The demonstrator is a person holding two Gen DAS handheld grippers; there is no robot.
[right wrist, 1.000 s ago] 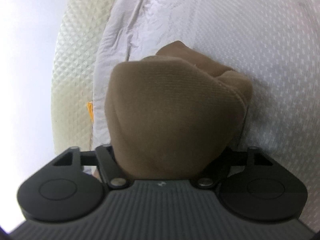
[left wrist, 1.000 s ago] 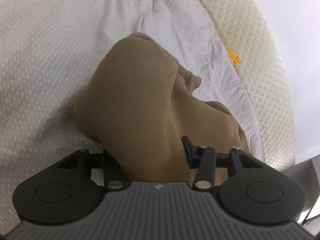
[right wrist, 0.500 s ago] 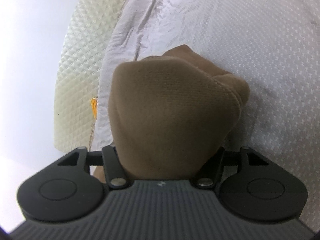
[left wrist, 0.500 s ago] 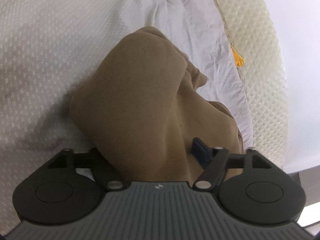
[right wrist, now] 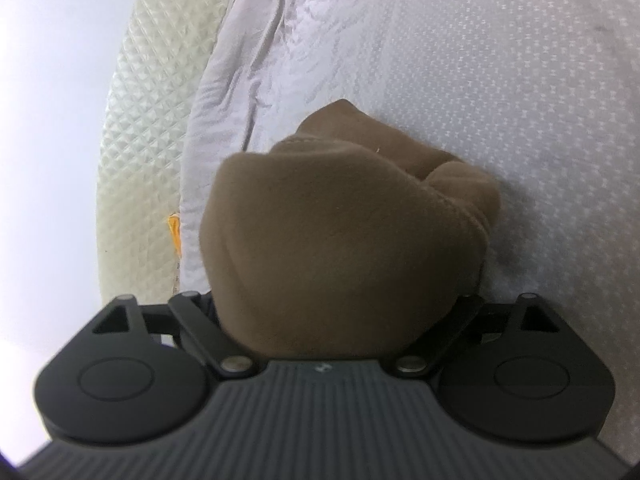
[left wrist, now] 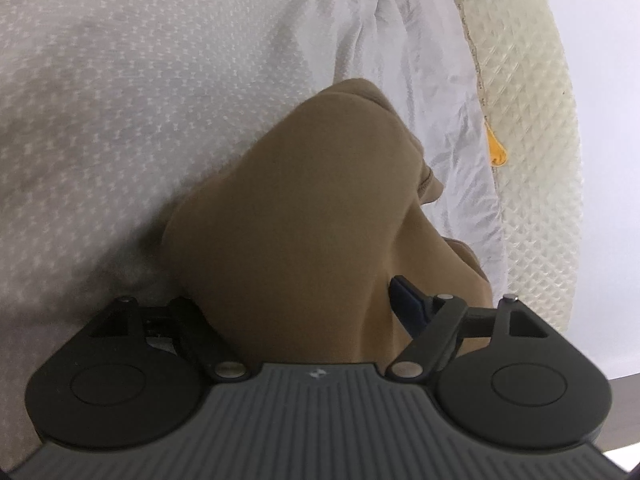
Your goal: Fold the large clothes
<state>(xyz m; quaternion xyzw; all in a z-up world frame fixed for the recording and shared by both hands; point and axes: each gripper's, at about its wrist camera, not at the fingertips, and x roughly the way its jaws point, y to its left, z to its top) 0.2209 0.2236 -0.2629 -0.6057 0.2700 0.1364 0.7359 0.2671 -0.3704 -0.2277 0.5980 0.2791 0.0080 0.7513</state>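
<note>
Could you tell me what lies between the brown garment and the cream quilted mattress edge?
A rumpled strip of white sheet separates the brown garment from the cream quilted mattress edge; both wrist views show it.

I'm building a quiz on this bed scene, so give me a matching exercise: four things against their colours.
Things:
1. garment
2. bedsheet
3. mattress
4. tag at the mattress edge

Colours:
a. orange
b. brown
c. cream, quilted
d. pale grey with small white marks

Pairs: 1-b, 2-d, 3-c, 4-a
</note>
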